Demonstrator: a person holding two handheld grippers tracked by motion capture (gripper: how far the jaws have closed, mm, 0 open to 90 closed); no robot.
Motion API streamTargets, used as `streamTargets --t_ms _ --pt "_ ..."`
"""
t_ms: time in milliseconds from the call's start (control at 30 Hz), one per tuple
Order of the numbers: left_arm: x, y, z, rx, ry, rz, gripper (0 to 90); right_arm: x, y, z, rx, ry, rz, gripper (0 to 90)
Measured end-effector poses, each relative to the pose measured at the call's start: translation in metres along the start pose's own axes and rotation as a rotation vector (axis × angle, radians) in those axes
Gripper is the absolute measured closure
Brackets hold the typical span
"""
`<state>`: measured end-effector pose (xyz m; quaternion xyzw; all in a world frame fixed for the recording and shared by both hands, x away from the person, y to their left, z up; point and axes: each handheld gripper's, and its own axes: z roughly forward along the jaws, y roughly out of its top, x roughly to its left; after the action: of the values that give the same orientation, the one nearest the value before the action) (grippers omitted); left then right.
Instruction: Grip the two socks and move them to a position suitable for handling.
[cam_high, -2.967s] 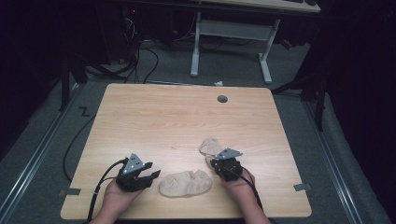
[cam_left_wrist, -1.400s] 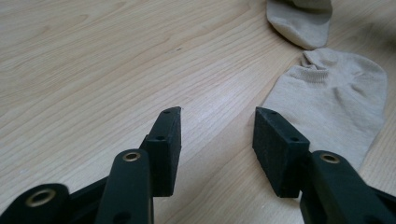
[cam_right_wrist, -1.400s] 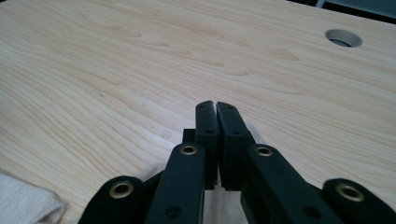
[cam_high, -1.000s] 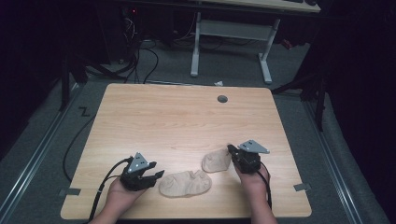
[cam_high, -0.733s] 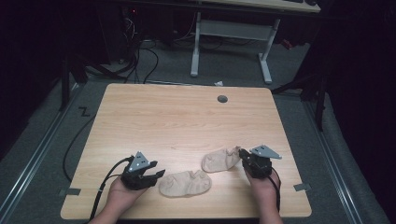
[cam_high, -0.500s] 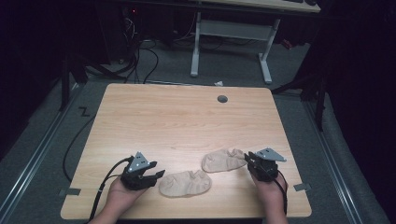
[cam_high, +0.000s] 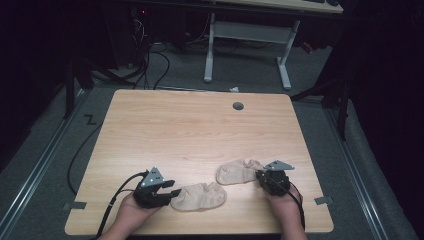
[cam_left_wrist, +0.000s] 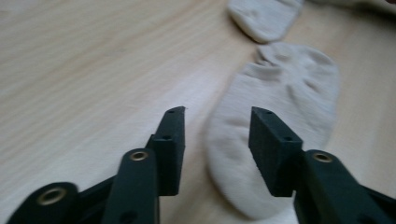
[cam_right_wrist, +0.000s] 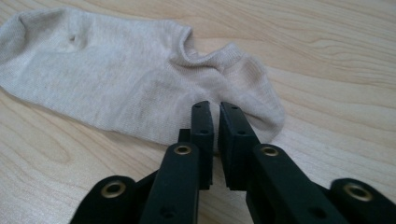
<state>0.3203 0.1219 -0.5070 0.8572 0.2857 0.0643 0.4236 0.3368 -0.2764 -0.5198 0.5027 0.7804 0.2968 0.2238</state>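
Note:
Two beige ankle socks lie near the front edge of a wooden table (cam_high: 190, 130). My left gripper (cam_high: 175, 194) (cam_left_wrist: 217, 116) rests low at the left end of the left sock (cam_high: 200, 196) (cam_left_wrist: 280, 93). Its jaws have just been closing and still stand apart, with the sock's end between them and untouched. My right gripper (cam_high: 258, 176) (cam_right_wrist: 215, 108) sits at the right end of the right sock (cam_high: 237, 171) (cam_right_wrist: 116, 79), over its cuff end. Its jaws have just been closing to a thin slit, and I see no fabric in it. That sock's toe (cam_left_wrist: 266, 16) also appears far off.
A round cable hole (cam_high: 238, 106) sits near the table's far edge. A black cable (cam_high: 117, 200) trails from the left gripper over the front edge. White desk legs (cam_high: 210, 55) stand on the floor beyond. The table's far half is bare wood.
The right gripper has drawn the right sock out to the right and laid it flat, then sunk toward the table at its right end. The left gripper has stayed in place.

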Motion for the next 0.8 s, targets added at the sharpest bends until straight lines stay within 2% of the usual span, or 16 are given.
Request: streamTargets --t_ms 100,200,333,400,567,800 --pt "-0.011 0.0 0.006 0.044 -0.019 0.035 65.6 0.002 0.0 0.001 0.005 0.004 0.003 88.6" --pt "-0.016 -0.003 0.015 0.098 0.014 0.083 64.7 0.003 0.0 0.001 0.004 0.013 -0.001 88.5" --pt "-0.011 -0.004 0.02 0.11 0.034 0.069 62.8 0.005 0.001 0.002 0.003 0.032 -0.002 88.5" --pt "-0.01 -0.005 0.021 0.106 0.031 0.081 61.1 0.008 0.001 0.003 0.003 0.05 -0.003 88.4" --pt "-0.006 -0.006 0.02 0.105 0.043 0.075 60.0 0.022 0.005 0.006 0.002 0.078 -0.029 88.2" --pt "-0.005 -0.006 0.019 0.101 0.033 0.064 58.7 0.044 0.011 0.01 0.001 0.104 -0.086 87.7"
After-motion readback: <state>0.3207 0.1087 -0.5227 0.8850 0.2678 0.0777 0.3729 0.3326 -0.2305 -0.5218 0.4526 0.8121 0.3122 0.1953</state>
